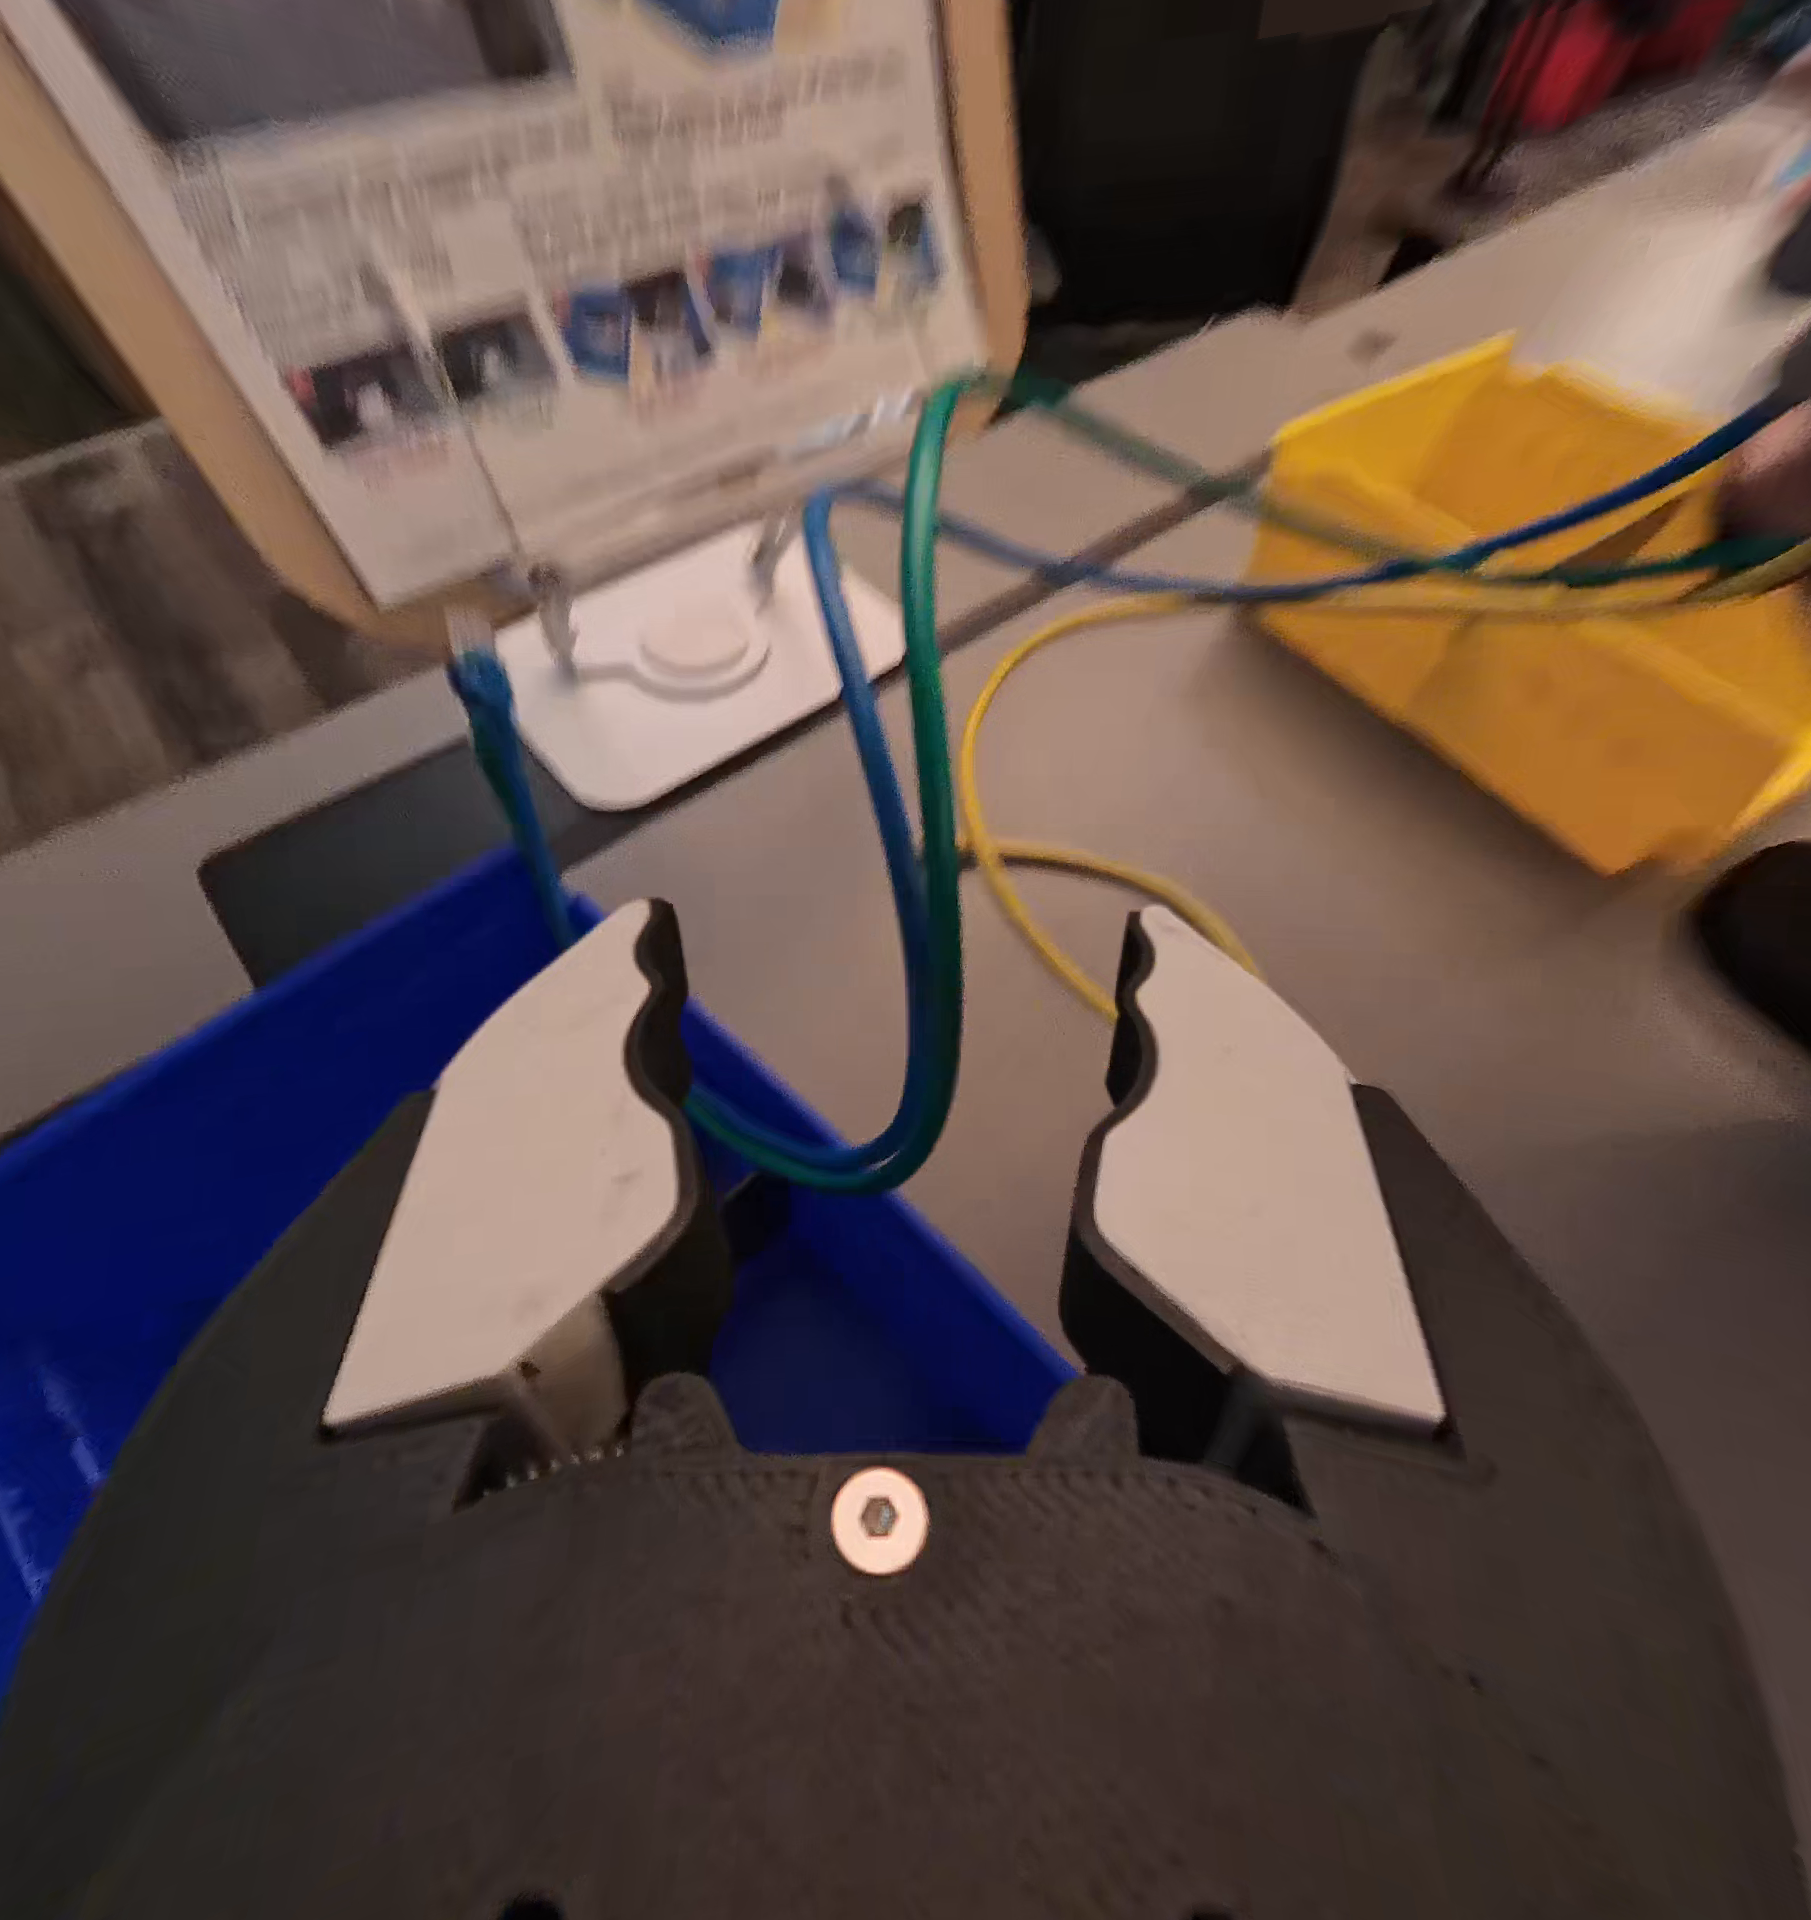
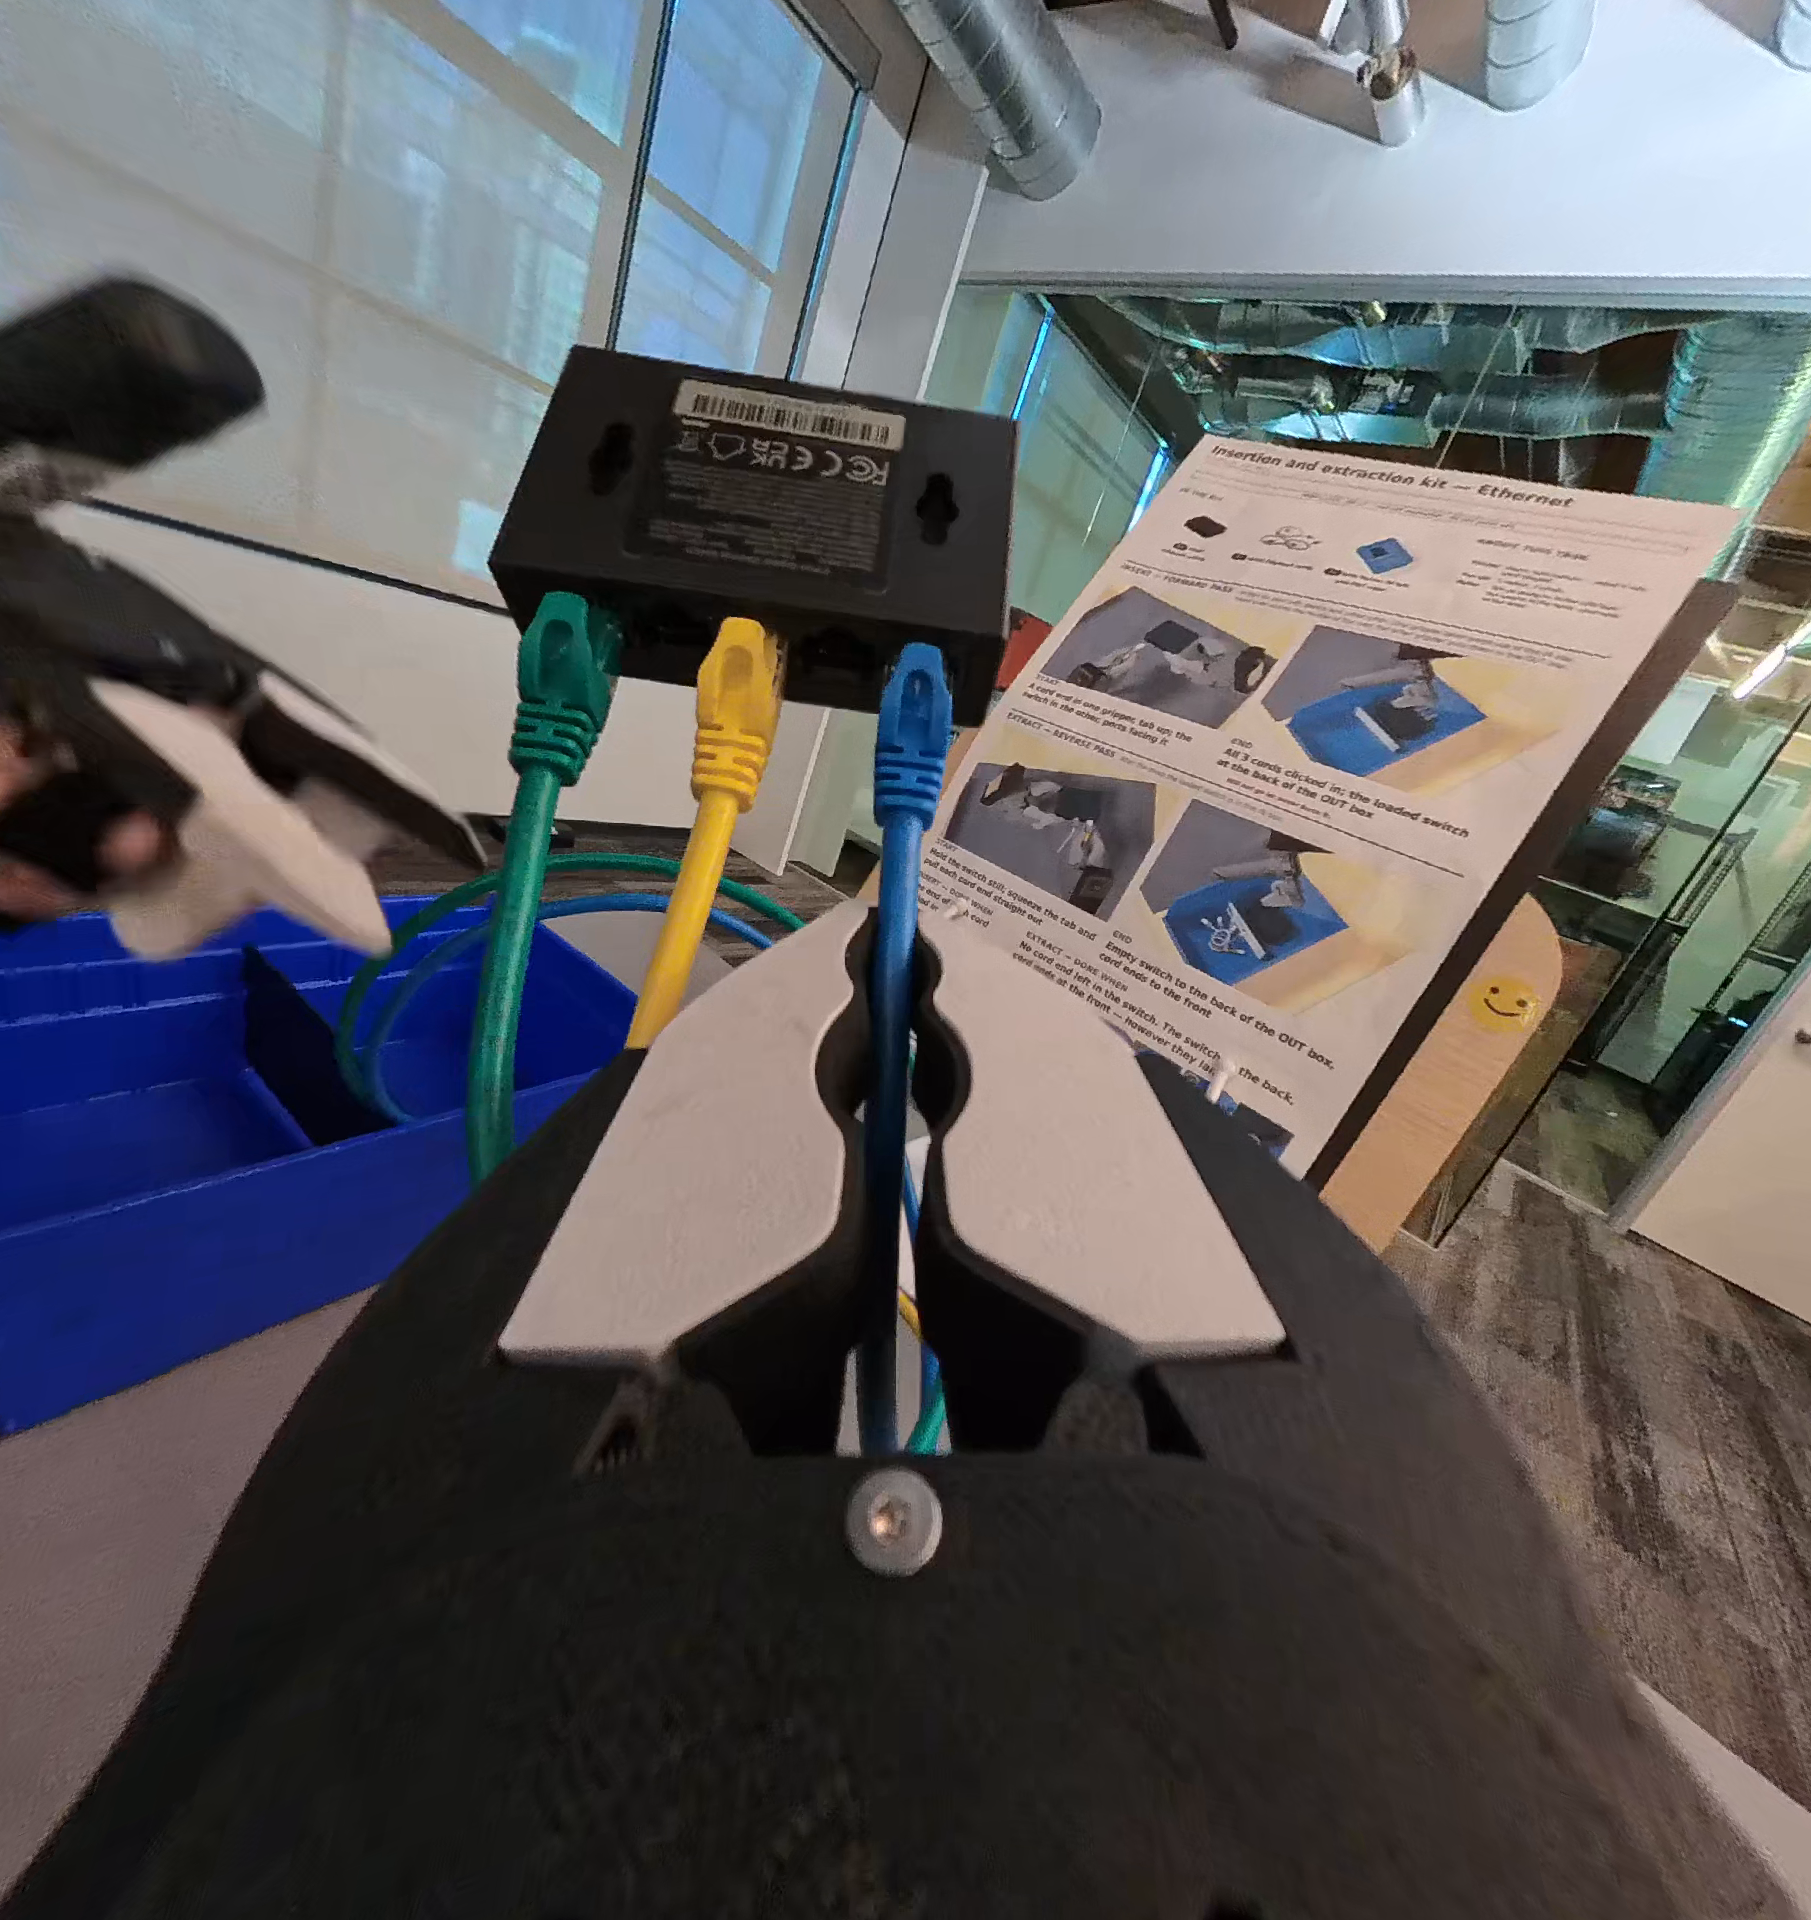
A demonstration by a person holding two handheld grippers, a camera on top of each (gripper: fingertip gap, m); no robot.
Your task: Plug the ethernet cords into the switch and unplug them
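The left claw (image 1: 901,925) is showing a rough black printed body, two pale grey finger plates (image 1: 527,1164) with wavy black inner edges, and one silver hex screw (image 1: 878,1520) at centre. The right claw (image 2: 893,935) is wearing the same black shell, pale plates and a silver screw (image 2: 893,1522).

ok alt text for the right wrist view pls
The right gripper is shut on a blue ethernet cord plugged into a black plastic network switch held up in the air, beside green and yellow cords also plugged in.
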